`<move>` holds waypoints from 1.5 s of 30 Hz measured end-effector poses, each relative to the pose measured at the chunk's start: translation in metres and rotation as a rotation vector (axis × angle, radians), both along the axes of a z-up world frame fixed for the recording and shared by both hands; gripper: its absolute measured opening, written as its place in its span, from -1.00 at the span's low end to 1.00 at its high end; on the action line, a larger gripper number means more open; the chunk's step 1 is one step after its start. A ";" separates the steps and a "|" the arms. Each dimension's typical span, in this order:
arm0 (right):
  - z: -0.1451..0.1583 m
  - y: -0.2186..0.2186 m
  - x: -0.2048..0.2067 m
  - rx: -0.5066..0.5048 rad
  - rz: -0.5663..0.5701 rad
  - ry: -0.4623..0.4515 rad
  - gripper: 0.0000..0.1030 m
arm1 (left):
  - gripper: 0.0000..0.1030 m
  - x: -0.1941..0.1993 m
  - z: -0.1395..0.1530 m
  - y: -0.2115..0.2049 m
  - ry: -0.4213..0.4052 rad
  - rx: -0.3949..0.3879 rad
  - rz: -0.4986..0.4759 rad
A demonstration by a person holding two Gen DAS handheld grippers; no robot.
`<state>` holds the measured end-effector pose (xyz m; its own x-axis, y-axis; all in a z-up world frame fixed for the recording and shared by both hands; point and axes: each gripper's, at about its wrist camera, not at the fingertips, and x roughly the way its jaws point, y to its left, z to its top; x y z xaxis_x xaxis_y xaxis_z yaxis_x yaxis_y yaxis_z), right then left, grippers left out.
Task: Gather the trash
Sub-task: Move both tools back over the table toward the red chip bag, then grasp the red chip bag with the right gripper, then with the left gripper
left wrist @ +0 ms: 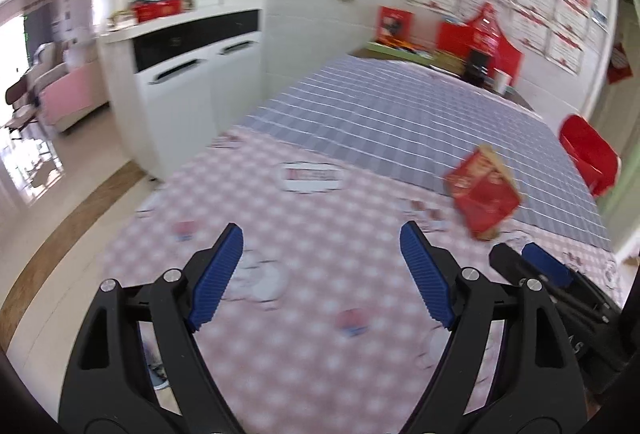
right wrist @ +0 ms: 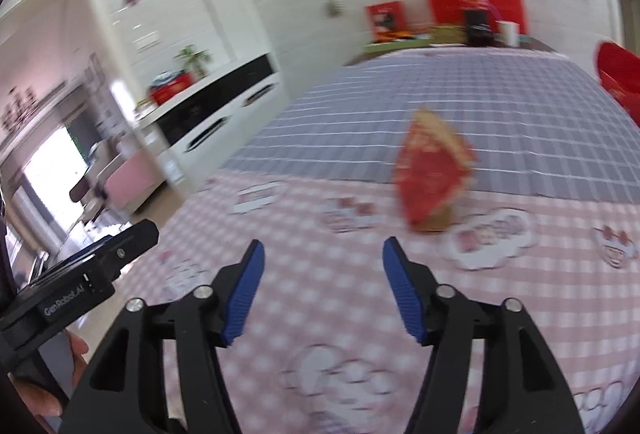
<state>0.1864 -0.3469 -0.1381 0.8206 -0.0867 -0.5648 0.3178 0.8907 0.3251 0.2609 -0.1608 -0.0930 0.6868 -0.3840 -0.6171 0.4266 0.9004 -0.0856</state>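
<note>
A crumpled red and gold carton (left wrist: 484, 191) lies on the table where the pink checked cloth meets the blue checked cloth; it also shows in the right wrist view (right wrist: 434, 177). My left gripper (left wrist: 322, 246) is open and empty above the pink cloth, with the carton ahead to its right. My right gripper (right wrist: 323, 260) is open and empty, with the carton just ahead and slightly right. The right gripper's body shows at the lower right of the left wrist view (left wrist: 560, 286); the left gripper's body shows at the left of the right wrist view (right wrist: 80, 278).
A red bin (left wrist: 588, 151) stands off the table's right side, also seen in the right wrist view (right wrist: 618, 73). Red boxes and a dark container (left wrist: 476, 61) stand at the table's far end. A white cabinet (left wrist: 188, 73) stands to the left.
</note>
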 end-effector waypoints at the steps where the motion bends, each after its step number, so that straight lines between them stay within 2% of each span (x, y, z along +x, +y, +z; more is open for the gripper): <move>1: -0.002 -0.008 -0.002 0.003 -0.013 0.004 0.25 | 0.55 0.002 -0.003 -0.015 0.014 0.002 -0.023; 6: -0.017 -0.048 -0.007 0.032 -0.089 0.032 0.25 | 0.55 0.006 -0.015 -0.068 0.042 0.031 -0.086; 9: -0.026 -0.067 0.000 0.067 -0.113 0.046 0.25 | 0.55 0.013 -0.024 -0.083 0.060 0.038 -0.094; 18: -0.045 -0.095 0.037 0.144 -0.134 0.071 0.21 | 0.55 0.037 -0.039 -0.088 0.095 0.045 -0.061; 22: -0.053 -0.098 0.047 0.195 -0.086 0.068 -0.45 | 0.55 0.046 -0.043 -0.083 0.111 0.036 -0.042; 24: -0.054 -0.096 0.050 0.194 -0.064 0.067 -0.64 | 0.55 0.048 -0.045 -0.079 0.117 0.031 -0.037; 27: -0.048 -0.086 0.052 0.169 -0.002 0.043 -0.79 | 0.55 0.049 -0.046 -0.071 0.123 0.019 -0.028; 29: -0.044 -0.075 0.053 0.147 0.040 0.040 -0.79 | 0.55 0.050 -0.047 -0.064 0.131 0.006 -0.020; 34: -0.040 -0.042 0.059 0.175 0.215 0.036 -0.80 | 0.56 0.049 -0.045 -0.035 0.143 -0.052 0.011; 40: -0.035 0.027 0.069 0.123 0.498 0.072 -0.80 | 0.58 0.051 -0.040 0.012 0.149 -0.149 0.075; 45: -0.032 0.080 0.076 0.049 0.630 0.111 -0.80 | 0.60 0.054 -0.034 0.038 0.166 -0.227 0.116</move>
